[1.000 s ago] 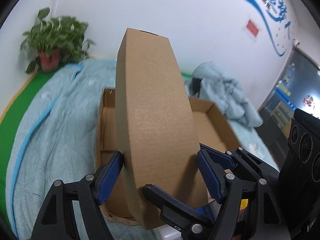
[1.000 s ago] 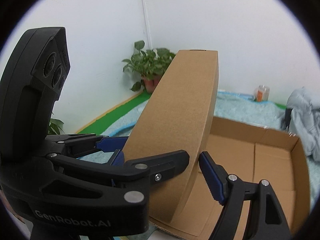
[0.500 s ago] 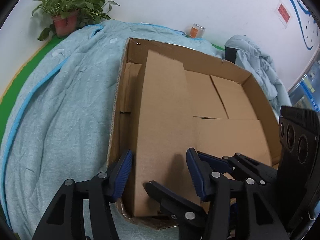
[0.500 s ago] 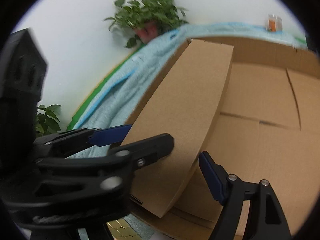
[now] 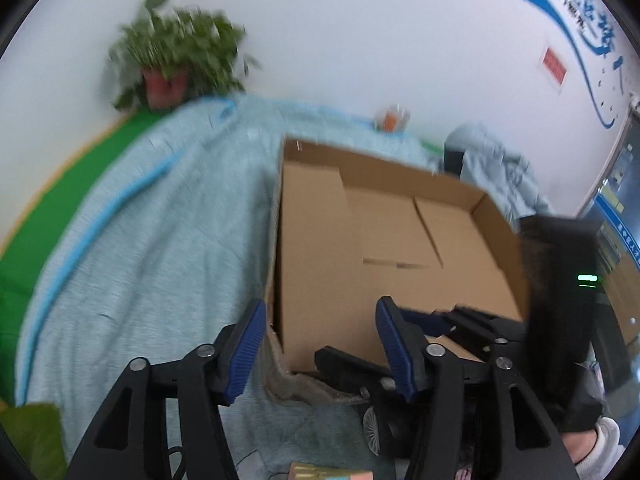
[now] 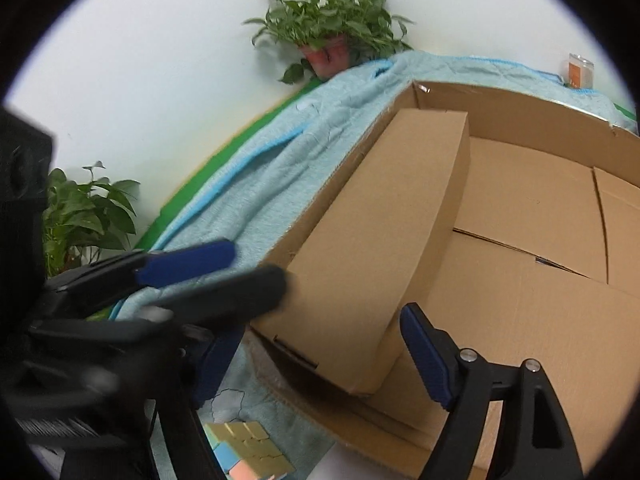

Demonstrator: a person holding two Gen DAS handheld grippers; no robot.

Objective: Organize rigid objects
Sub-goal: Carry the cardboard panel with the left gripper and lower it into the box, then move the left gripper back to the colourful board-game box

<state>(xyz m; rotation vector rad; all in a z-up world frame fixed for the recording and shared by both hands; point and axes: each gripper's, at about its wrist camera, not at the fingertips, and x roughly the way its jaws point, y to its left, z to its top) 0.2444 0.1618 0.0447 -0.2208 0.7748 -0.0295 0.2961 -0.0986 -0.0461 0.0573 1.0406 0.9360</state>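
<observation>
A long brown cardboard box (image 5: 316, 248) lies flat inside a large open cardboard carton (image 5: 496, 216), along its left wall. It also shows in the right wrist view (image 6: 384, 240), as does the carton (image 6: 520, 108). My left gripper (image 5: 320, 344) is open and empty, pulled back from the box's near end. My right gripper (image 6: 320, 344) is open around the box's near end; only its right finger (image 6: 424, 356) shows clearly, the left one is hidden behind the left gripper's body.
The carton rests on a light blue quilt (image 5: 160, 240) over a green mat. A potted plant (image 5: 168, 64) and a small jar (image 5: 394, 118) stand by the wall. A pastel cube puzzle (image 6: 248, 452) lies at the carton's near corner. A crumpled blue jacket (image 5: 500, 168) lies at the right.
The long box went from upright, held by both grippers, to lying flat in the carton. My left gripper has let go and pulled back; the right gripper has opened.
</observation>
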